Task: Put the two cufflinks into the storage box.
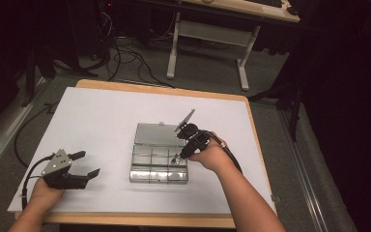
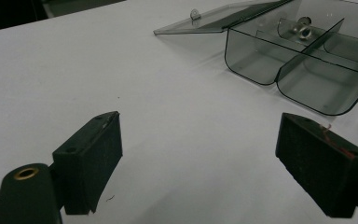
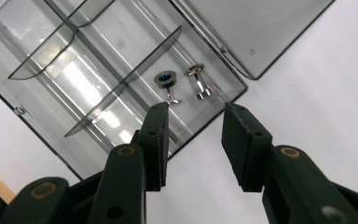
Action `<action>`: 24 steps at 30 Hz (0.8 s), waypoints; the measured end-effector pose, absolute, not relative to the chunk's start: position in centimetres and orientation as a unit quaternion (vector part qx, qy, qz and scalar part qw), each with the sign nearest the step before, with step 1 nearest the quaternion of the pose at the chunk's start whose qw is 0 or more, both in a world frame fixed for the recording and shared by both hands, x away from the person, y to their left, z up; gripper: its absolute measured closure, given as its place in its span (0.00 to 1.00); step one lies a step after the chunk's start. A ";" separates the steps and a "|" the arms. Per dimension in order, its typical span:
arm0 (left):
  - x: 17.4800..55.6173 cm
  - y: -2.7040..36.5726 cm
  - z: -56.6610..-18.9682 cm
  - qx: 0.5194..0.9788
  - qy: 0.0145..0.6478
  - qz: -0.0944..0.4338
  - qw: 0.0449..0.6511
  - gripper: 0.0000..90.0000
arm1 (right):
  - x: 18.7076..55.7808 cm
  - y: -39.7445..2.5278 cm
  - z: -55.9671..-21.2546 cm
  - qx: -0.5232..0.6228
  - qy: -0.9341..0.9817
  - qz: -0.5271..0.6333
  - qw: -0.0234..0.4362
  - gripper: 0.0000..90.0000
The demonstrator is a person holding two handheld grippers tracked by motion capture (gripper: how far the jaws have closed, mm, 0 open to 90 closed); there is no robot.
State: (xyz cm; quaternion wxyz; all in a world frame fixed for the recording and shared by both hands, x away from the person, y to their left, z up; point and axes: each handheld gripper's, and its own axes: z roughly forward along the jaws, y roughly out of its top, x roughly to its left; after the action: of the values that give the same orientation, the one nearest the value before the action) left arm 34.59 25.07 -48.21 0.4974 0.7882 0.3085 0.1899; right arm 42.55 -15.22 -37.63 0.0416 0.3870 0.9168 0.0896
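Smoky clear plastic box (image 1: pixel 159 162) sits mid-table on the white sheet (image 1: pixel 101 121), its lid (image 1: pixel 157 132) folded flat toward 12 o'clock. Dividers split the tray into compartments.

Right gripper (image 1: pixel 176 158) hangs tilted over the box's 3 o'clock end, hand at 4 o'clock of the box. Jaws parted, nothing between them. In the right gripper view two cufflinks (image 3: pixel 184 85) lie side by side in one corner compartment, just beyond the jaw tips; the blue-faced one (image 3: pixel 165 81) is close to the left jaw tip, possibly touching it, hard to say.

Left gripper (image 1: pixel 88 163) rests low at 9 o'clock, well apart from the box. Jaws wide open, empty, above bare sheet. From the left gripper view, a small silver piece (image 2: pixel 303 31) shows in a far compartment, probably a cufflink.
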 end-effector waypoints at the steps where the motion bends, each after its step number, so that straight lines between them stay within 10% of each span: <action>1: 34.6 25.1 -48.2 0.788 0.309 0.190 0.498 0.17 | 42.5 -15.4 -37.5 0.387 0.916 0.091 0.044 0.69; 24: 34.6 25.1 -48.2 0.787 0.311 0.192 0.497 0.17 | 41.4 -20.4 -38.7 0.432 0.895 0.101 0.050 0.61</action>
State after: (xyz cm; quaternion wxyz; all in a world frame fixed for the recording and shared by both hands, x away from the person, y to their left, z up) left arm 34.62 25.09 -48.21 0.4965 0.7873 0.3110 0.1921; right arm 41.38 -20.36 -38.68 0.0504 0.4321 0.8947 0.1009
